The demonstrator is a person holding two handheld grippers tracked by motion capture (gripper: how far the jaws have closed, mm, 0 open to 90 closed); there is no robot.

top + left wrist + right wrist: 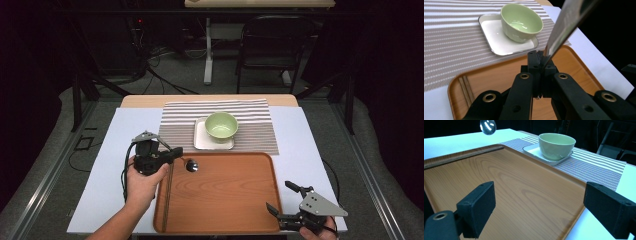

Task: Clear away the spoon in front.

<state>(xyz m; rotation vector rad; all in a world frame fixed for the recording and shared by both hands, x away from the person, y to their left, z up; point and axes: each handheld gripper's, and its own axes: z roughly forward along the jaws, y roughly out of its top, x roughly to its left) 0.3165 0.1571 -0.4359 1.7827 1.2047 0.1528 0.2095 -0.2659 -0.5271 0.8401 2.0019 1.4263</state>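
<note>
My left gripper (176, 153) is shut on the handle of a metal spoon (191, 165), whose round bowl hangs over the far left corner of a wooden tray (225, 200). In the left gripper view the jaws (540, 61) pinch the handle's end and the spoon (565, 23) slants up to the right. The spoon's bowl (488, 126) shows at the top of the right gripper view. My right gripper (278, 196) rests at the tray's near right corner, open, with nothing between its pads (477, 206). A pair of dark chopsticks (170, 185) lies along the tray's left edge.
A green bowl (221, 126) stands on a white square plate (202, 141) on a striped mat (250, 112) just beyond the tray. A white sheet (115, 165) covers the table. A chair (272, 45) and a desk leg stand behind the table.
</note>
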